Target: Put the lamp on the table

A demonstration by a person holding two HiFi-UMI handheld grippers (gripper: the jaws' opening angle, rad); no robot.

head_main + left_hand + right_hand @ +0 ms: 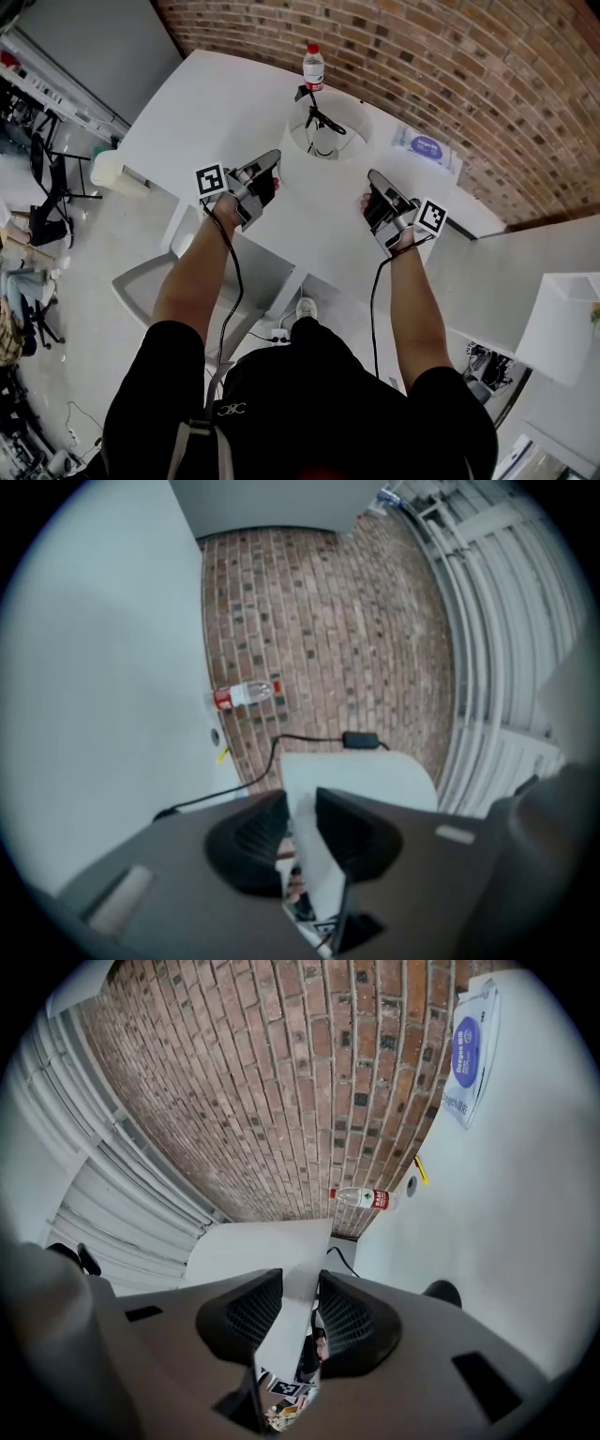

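Observation:
The lamp's white shade stands on the white table, with dark fittings showing inside its top opening. My left gripper is at the shade's lower left edge. In the left gripper view the shade wall runs between the jaws of this gripper, and a thin sliver of background shows beside one pad. My right gripper is at the lower right edge. In the right gripper view that gripper has its pads closed on the shade wall. The lamp's black cord trails over the tabletop.
A water bottle stands behind the lamp near the brick wall. A printed packet lies at the back right. A grey chair sits below the table's front edge. Another white shade is at the far right.

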